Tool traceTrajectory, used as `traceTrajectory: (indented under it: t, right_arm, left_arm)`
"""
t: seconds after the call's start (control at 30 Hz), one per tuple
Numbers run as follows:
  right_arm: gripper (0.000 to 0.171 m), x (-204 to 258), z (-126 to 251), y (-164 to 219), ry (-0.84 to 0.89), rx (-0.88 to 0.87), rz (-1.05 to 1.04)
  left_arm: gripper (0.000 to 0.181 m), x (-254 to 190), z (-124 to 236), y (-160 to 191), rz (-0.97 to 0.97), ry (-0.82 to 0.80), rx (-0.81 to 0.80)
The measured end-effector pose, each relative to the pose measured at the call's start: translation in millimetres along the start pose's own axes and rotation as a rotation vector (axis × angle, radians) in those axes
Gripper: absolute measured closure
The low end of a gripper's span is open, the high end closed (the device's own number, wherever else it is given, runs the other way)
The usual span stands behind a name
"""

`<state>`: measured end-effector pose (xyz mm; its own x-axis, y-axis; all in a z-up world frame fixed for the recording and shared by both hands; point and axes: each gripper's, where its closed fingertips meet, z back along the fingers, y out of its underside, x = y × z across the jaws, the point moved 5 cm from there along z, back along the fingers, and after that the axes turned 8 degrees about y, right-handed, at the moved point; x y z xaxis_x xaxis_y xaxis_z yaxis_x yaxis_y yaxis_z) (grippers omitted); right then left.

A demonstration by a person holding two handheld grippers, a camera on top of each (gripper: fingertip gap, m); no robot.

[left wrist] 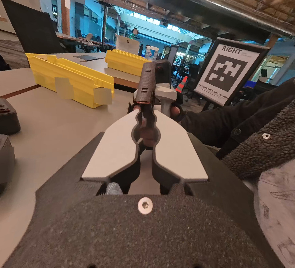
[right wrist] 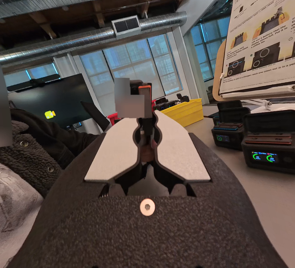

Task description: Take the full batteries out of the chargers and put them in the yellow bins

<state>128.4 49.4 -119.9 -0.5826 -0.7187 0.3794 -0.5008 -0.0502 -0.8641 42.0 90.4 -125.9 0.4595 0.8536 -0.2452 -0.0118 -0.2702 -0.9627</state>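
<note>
In the left wrist view a grey battery (left wrist: 145, 84) with an orange end stands at the tips of my left gripper (left wrist: 146, 112), whose jaws are closed to a narrow gap on it. My right gripper faces it from just behind, tip to tip. In the right wrist view a battery (right wrist: 145, 95) with an orange cap stands between the tips of my right gripper (right wrist: 146, 115), jaws closed on its dark lower part. I cannot tell whether both views show the same battery. Two yellow bins (left wrist: 71, 81) (left wrist: 126, 62) lie on the tables to the left.
Black chargers with lit displays (right wrist: 269, 153) (right wrist: 228, 134) stand at the right, others at the left edge (left wrist: 8, 116). A yellow bin (right wrist: 183, 113) holding chargers sits behind. A marker sign (left wrist: 226, 72), an instruction poster (right wrist: 258, 36) and the person's dark sleeve (left wrist: 239, 116) are close. Only a small space, under 4 cm, lies between the two pairs of fingers.
</note>
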Motion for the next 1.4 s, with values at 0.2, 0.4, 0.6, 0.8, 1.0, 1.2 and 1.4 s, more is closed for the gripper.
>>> traceTrajectory:
  t: [0.2,0.4,0.6,0.8,1.0,1.2,1.4]
  right_arm:
    - [0.157,-1.4,-0.5,12.7,0.025,0.158,0.148]
    - [0.14,-9.0,1.7,26.1,0.072,0.356,0.328]
    - [0.148,-24.1,5.7,60.1,0.161,0.634,0.478]
    - [0.151,-28.0,7.6,60.3,0.198,0.661,0.485]
    - [0.146,-24.1,6.4,77.1,0.175,0.748,0.546]
    - [0.146,-25.0,6.3,81.2,0.173,0.761,0.535]
    - [0.146,-27.1,6.9,81.8,0.188,0.771,0.542]
  left_arm:
    - [0.171,2.5,13.9,4.1,-0.075,0.032,0.155]
    - [0.172,5.2,28.5,23.2,-0.156,0.056,0.402]
    - [0.181,8.8,30.8,42.3,-0.195,0.039,0.527]
    - [0.181,18.7,42.4,43.3,-0.228,-0.013,0.59]
    - [0.165,24.2,68.9,51.8,-0.289,-0.039,0.756]
    - [0.112,25.1,80.3,80.8,-0.262,-0.007,0.954]
    - [0.095,22.3,64.8,101.7,-0.224,-0.076,1.096]
